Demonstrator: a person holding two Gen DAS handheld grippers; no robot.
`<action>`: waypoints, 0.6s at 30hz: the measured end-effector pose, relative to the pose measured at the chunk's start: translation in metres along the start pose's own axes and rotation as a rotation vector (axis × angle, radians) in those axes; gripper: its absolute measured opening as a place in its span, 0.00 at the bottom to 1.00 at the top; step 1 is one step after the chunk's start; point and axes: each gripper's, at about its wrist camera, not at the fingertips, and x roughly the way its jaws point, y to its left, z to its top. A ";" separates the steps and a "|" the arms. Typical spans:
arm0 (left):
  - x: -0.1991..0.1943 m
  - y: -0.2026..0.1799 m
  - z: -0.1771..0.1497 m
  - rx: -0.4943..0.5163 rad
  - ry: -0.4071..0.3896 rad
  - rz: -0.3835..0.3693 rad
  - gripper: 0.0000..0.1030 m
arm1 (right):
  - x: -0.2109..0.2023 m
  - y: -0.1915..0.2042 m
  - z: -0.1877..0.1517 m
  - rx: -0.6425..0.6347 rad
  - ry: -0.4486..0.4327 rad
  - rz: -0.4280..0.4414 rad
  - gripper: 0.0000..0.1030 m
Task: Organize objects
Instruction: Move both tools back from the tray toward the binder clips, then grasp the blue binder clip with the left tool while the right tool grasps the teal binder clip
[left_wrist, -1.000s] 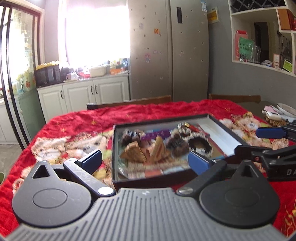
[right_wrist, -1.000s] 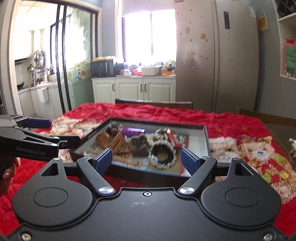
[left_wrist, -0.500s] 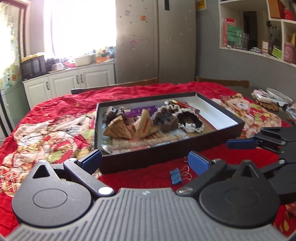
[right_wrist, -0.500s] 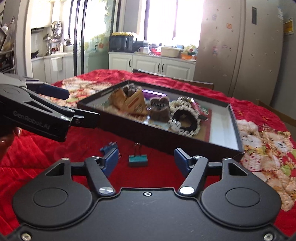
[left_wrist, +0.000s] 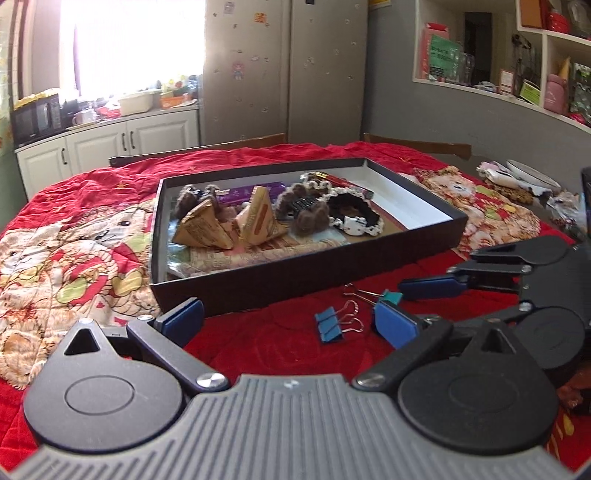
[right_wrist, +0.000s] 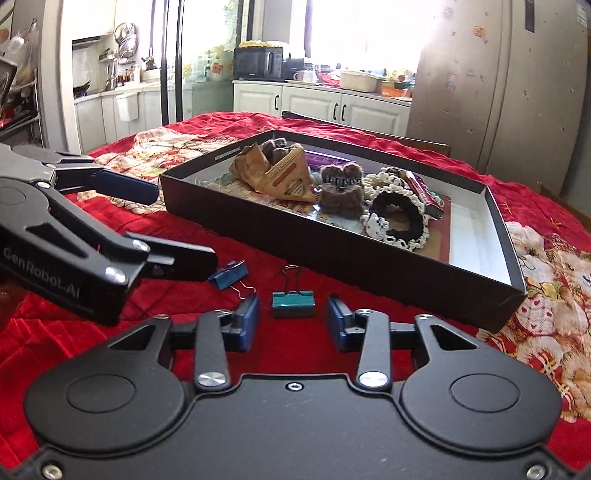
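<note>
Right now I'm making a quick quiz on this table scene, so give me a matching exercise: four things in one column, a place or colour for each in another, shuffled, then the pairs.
Things
1. teal binder clip
2. blue binder clip
3. black scrunchie with white trim
4. box

Descriptions
A. lying inside the box
B. on the red cloth, in front of the right tongs, whose jaws are closing
C. black outside, white inside
D. on the red cloth, near a finger of the left tongs

Pairs: 1-B, 2-D, 3-A, 4-C
</note>
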 end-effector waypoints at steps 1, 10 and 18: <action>0.001 -0.001 0.000 0.005 0.003 -0.004 1.00 | 0.000 0.001 -0.001 -0.003 0.003 0.001 0.24; 0.013 -0.004 -0.003 -0.008 0.034 -0.024 0.98 | -0.010 -0.010 -0.008 0.053 0.006 -0.062 0.22; 0.030 -0.015 -0.006 -0.003 0.077 -0.019 0.78 | -0.014 -0.013 -0.011 0.065 0.007 -0.068 0.22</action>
